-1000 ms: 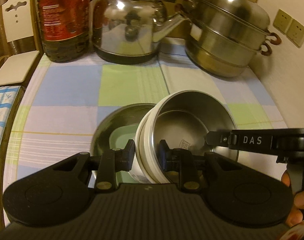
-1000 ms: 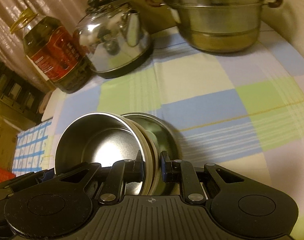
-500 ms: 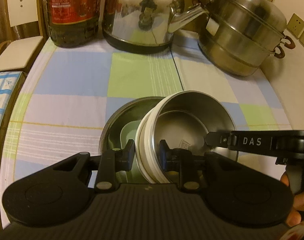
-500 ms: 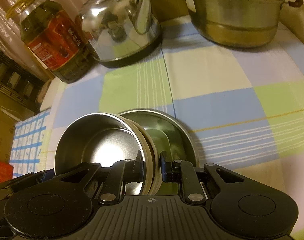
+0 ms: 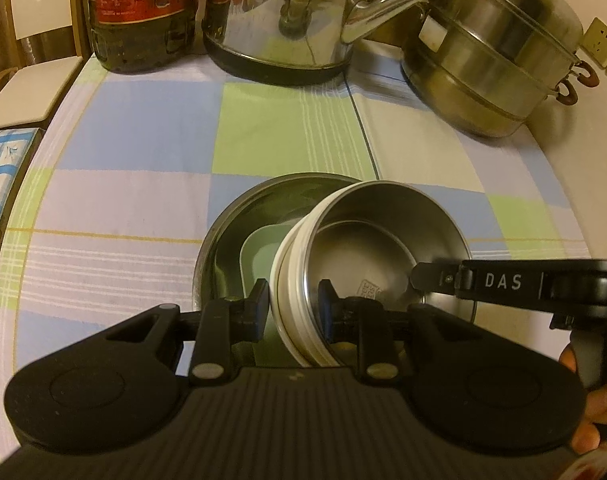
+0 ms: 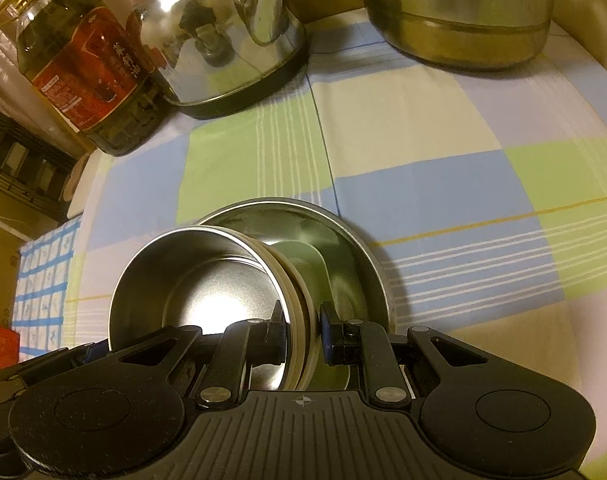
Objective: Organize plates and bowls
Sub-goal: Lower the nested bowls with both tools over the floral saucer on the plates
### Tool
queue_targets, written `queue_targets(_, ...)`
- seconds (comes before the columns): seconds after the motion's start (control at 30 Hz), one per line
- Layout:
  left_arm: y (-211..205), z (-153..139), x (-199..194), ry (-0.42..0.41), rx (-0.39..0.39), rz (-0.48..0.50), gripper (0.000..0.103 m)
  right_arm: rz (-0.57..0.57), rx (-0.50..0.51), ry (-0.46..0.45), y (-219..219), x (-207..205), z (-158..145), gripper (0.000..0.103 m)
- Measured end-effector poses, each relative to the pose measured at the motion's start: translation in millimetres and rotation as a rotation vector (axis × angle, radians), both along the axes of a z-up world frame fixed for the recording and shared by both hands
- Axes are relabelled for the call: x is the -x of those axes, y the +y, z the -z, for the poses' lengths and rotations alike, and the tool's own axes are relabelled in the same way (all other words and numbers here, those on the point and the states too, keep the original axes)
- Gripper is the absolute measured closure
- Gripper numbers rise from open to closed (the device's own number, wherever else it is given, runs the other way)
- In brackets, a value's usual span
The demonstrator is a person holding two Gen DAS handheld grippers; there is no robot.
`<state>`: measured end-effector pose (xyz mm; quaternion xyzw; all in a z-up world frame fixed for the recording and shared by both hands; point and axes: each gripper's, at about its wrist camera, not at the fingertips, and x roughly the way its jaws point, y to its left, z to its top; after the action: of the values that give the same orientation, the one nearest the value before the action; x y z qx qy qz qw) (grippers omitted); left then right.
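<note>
**Bowl carried in over the basin, both grippers on its rim**

Left gripper (image 5: 293,306): jaws narrow, clamped across the near wall of the bowl (image 5: 383,240), one pad outside on the white band, one inside. Right gripper (image 6: 301,330): the same grip on the opposite side of the rim, seen in its own view; from the left view its finger reaches in from the right edge and sits on the bowl's far-right lip. So the bowl is pinched from two sides and held tilted, mouth toward the left camera.

Change over the last second: the bowl keeps its place between the pads, but the basin (image 5: 239,216) underneath shows more of its rim and of the green plate (image 5: 259,252) lying inside it, and the kettle (image 5: 279,20), oil bottle (image 5: 143,12) and steamer (image 5: 491,60) at the back of the checked cloth (image 5: 143,128) loom larger. Reading: both hands are advancing together, bringing the bowl forward and over the basin.

Bowl's underside is hidden; cannot tell whether it touches the plate or hangs just above.

Judgement: nesting step is near its end. What remains is levelling the bowl, lowering it onto the plate, then opening both grips. The tilt is the risk; released now, the bowl could slide off the plate's edge.
</note>
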<state>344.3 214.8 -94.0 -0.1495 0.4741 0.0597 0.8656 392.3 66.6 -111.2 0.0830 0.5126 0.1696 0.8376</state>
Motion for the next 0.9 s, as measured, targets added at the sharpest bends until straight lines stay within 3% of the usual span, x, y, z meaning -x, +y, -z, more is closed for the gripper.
queue_targets(0.9, -2.5, 3.9, -3.7, -0.032, -0.032, 0.031, 0.08, 0.0, -0.031, 0.013, -5.8, -3.6, 7.2, 0.086)
